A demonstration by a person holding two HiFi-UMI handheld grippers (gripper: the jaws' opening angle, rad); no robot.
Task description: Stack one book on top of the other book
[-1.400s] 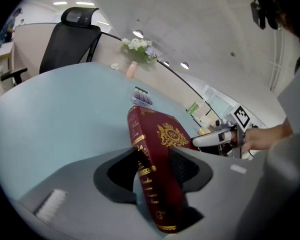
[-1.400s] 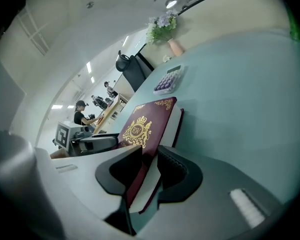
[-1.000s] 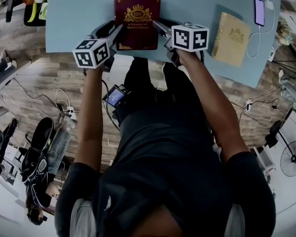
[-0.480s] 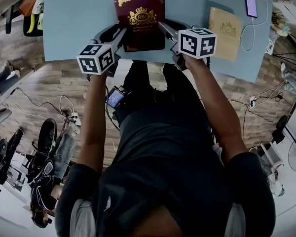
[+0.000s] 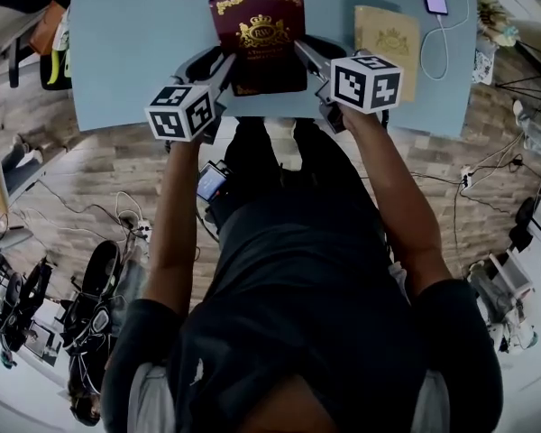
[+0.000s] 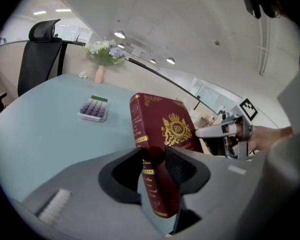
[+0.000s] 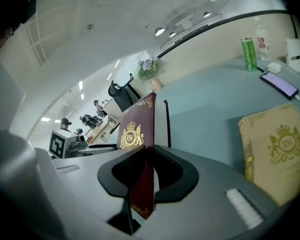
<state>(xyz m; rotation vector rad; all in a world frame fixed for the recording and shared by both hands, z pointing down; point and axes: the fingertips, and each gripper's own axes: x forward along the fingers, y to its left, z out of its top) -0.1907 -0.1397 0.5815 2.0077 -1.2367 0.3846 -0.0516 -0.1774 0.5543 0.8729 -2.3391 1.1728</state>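
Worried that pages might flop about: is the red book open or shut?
Shut: the red book has its covers together, with the left gripper clamped over its spine edge and the right gripper over its page edge.

A pale blue table (image 5: 126,52) stands on a grey-brown wood-plank floor (image 5: 90,156) with trailing cables (image 5: 137,228). At the table's far side — a black high-backed office chair (image 6: 40,49) and a pink vase of flowers (image 6: 99,74). Round recessed ceiling lights (image 6: 120,34) glow overhead.
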